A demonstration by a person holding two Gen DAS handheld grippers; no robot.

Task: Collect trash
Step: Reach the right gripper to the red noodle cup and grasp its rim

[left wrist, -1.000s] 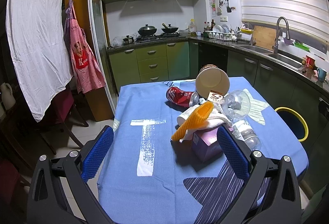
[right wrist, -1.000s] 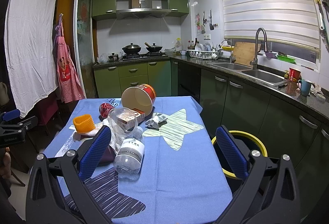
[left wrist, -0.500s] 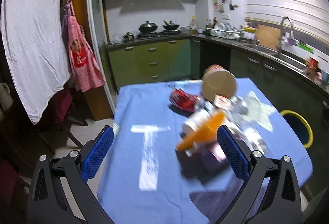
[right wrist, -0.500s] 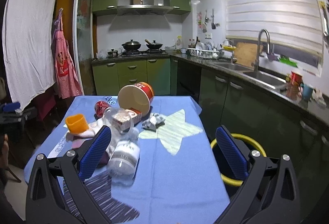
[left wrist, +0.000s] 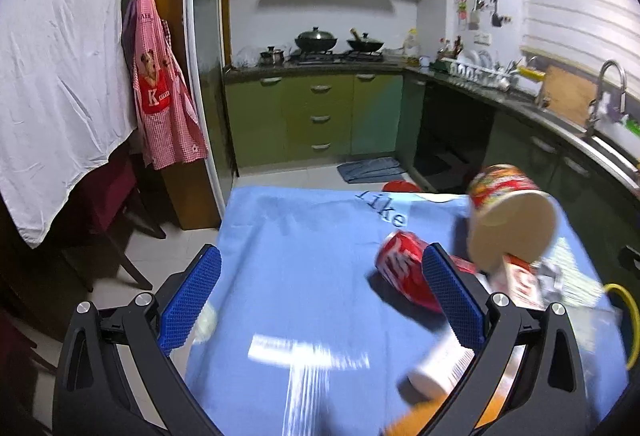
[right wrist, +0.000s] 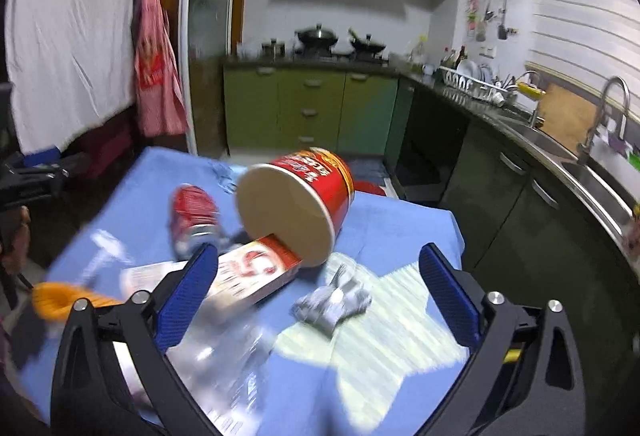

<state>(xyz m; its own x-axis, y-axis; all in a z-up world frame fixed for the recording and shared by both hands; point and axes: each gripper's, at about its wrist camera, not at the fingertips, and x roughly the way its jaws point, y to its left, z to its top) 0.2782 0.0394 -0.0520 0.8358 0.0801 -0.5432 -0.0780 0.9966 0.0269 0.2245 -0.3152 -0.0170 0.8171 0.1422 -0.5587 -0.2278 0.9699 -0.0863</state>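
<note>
Trash lies in a heap on the blue tablecloth (left wrist: pixel 304 260). It holds a tipped red noodle cup (right wrist: pixel 292 208), a crushed red can (right wrist: pixel 194 212), a red-and-white carton (right wrist: pixel 248 276), a crumpled grey wrapper (right wrist: pixel 332 304), a blurred clear bottle (right wrist: pixel 224 356) and an orange cup (right wrist: pixel 56 298). My right gripper (right wrist: pixel 318 294) hangs over the wrapper and the carton's end, its jaws wide and closing, pressing on nothing. My left gripper (left wrist: pixel 322 296) is open over bare cloth. The can (left wrist: pixel 404 268) and noodle cup (left wrist: pixel 512 220) sit by its right finger.
A yellow-rimmed bin (left wrist: pixel 628 320) stands off the table's right edge. Green cabinets (left wrist: pixel 320 116) and a stove line the far wall, and a counter with a sink (right wrist: pixel 592 172) runs along the right. An apron (left wrist: pixel 160 96) and a white sheet hang at the left.
Both grippers have swept forward over the table towards the heap, which now fills the views. The can has come up to the left gripper's right finger. The pictures are blurred by motion.
</note>
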